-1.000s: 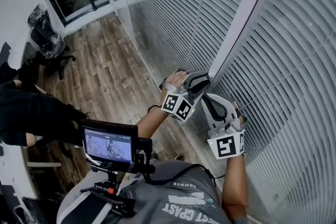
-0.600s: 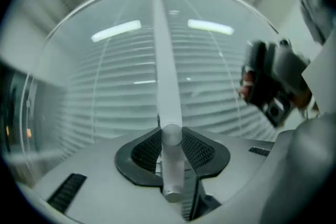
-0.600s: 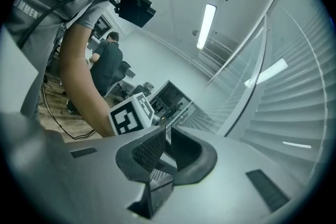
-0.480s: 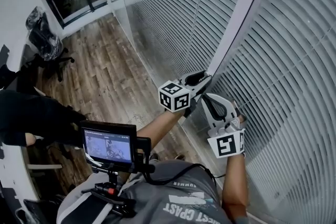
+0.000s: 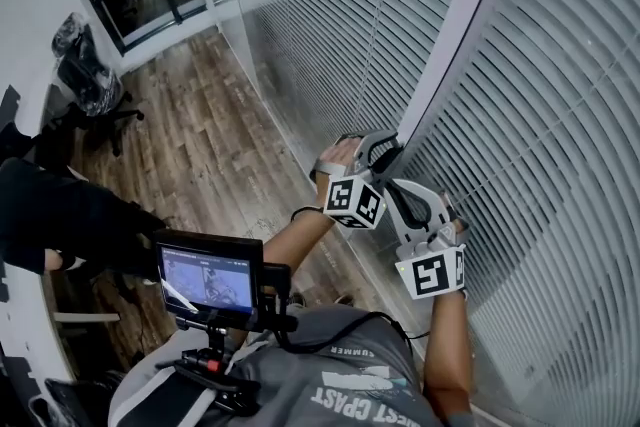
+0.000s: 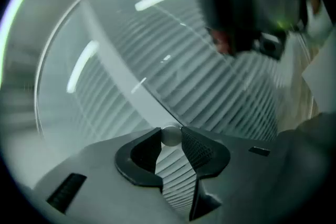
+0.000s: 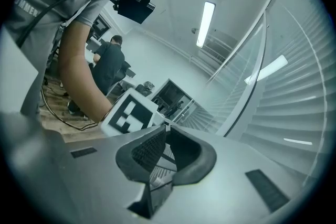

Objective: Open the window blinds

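White slatted blinds (image 5: pixel 540 115) hang shut over the glass on both sides of a pale mullion (image 5: pixel 450 45). In the head view my left gripper (image 5: pixel 385 149) reaches up to the foot of that mullion. Its own view shows the jaws have just been closing, and the left gripper (image 6: pixel 170 140) now pinches the small round end (image 6: pixel 170 135) of a thin clear blind wand. My right gripper (image 5: pixel 397 189) sits just below and right of it, close to the slats. In the right gripper view, the right gripper (image 7: pixel 165 127) has its tips together with nothing visible between them.
Wood floor (image 5: pixel 200 145) runs along the window wall. A dark office chair (image 5: pixel 90 85) and a person in dark clothes (image 5: pixel 60 225) are at the left. A small monitor (image 5: pixel 208 277) on a chest rig sits below my arms.
The left gripper's marker cube tipped upward half a second ago and has since rolled back and shifted slightly right, staying at the mullion. The right gripper has stayed put.
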A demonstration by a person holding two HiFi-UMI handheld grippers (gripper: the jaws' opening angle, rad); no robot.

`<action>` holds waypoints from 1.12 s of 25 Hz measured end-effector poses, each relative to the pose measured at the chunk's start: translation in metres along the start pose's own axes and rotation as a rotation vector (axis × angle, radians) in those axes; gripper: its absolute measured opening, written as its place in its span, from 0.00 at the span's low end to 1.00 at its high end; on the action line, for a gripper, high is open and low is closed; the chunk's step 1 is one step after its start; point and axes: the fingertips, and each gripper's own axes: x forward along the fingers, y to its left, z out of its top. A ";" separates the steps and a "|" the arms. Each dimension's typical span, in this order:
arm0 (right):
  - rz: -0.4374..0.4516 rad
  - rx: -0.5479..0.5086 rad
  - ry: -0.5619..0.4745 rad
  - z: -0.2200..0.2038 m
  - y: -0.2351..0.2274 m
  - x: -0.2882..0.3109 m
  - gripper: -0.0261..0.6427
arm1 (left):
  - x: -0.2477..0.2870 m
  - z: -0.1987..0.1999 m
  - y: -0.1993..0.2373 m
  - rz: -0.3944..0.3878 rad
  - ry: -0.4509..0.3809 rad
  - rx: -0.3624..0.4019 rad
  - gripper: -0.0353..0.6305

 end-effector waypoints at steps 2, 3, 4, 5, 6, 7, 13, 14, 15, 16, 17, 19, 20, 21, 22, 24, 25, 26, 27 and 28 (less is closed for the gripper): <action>0.000 0.002 0.008 -0.001 -0.002 -0.001 0.05 | 0.002 0.002 -0.002 0.018 0.025 0.154 0.24; 0.000 0.002 0.012 0.000 -0.001 -0.002 0.05 | 0.000 0.001 -0.001 0.007 0.012 0.103 0.24; 0.001 0.002 0.015 0.001 0.000 -0.001 0.05 | -0.003 0.000 0.000 -0.009 -0.012 0.001 0.24; 0.001 0.002 0.016 0.002 0.002 -0.001 0.05 | -0.006 -0.001 0.002 -0.029 -0.046 -0.142 0.24; 0.001 0.002 0.017 0.001 0.004 -0.001 0.05 | -0.009 -0.002 0.003 -0.054 -0.089 -0.318 0.24; 0.001 0.003 0.019 0.000 0.005 0.000 0.05 | -0.011 -0.002 0.005 -0.078 -0.135 -0.502 0.25; 0.002 0.006 0.026 -0.005 0.005 0.001 0.05 | -0.005 -0.004 0.010 -0.110 -0.178 -0.792 0.25; 0.004 0.006 0.026 -0.003 0.003 0.001 0.05 | -0.004 -0.003 0.013 -0.106 -0.181 -0.812 0.25; 0.007 0.005 0.026 -0.003 0.002 0.001 0.05 | -0.002 -0.002 0.015 -0.107 -0.186 -0.841 0.25; 0.010 0.003 0.025 -0.002 0.001 0.002 0.05 | 0.000 -0.003 0.017 -0.114 -0.192 -0.876 0.25; 0.012 0.002 0.025 -0.002 0.002 0.003 0.05 | 0.001 -0.004 0.018 -0.122 -0.198 -0.909 0.25; 0.011 0.003 0.025 -0.003 0.004 0.004 0.05 | 0.001 -0.007 0.018 -0.133 -0.202 -0.941 0.25; 0.011 0.003 0.024 -0.003 0.005 0.005 0.05 | 0.000 -0.008 0.017 -0.135 -0.196 -0.929 0.24; 0.011 0.003 0.022 -0.004 0.007 0.005 0.05 | -0.001 -0.008 0.016 -0.133 -0.184 -0.890 0.24; 0.009 0.003 0.023 -0.004 0.008 0.004 0.05 | -0.002 -0.008 0.015 -0.126 -0.167 -0.825 0.24; 0.005 0.002 0.027 -0.003 0.008 0.001 0.05 | -0.004 -0.006 0.011 -0.103 -0.121 -0.637 0.24; 0.008 -0.001 0.033 -0.004 0.009 0.000 0.05 | -0.004 -0.005 0.010 -0.093 -0.095 -0.536 0.24; 0.010 -0.003 0.042 -0.006 0.009 -0.002 0.05 | -0.004 -0.005 0.008 -0.085 -0.068 -0.440 0.24; 0.010 0.000 0.053 -0.010 0.009 -0.004 0.05 | -0.003 -0.005 0.006 -0.075 -0.042 -0.343 0.24; 0.007 0.008 0.058 -0.014 0.007 -0.007 0.05 | -0.001 -0.004 0.005 -0.063 -0.018 -0.246 0.24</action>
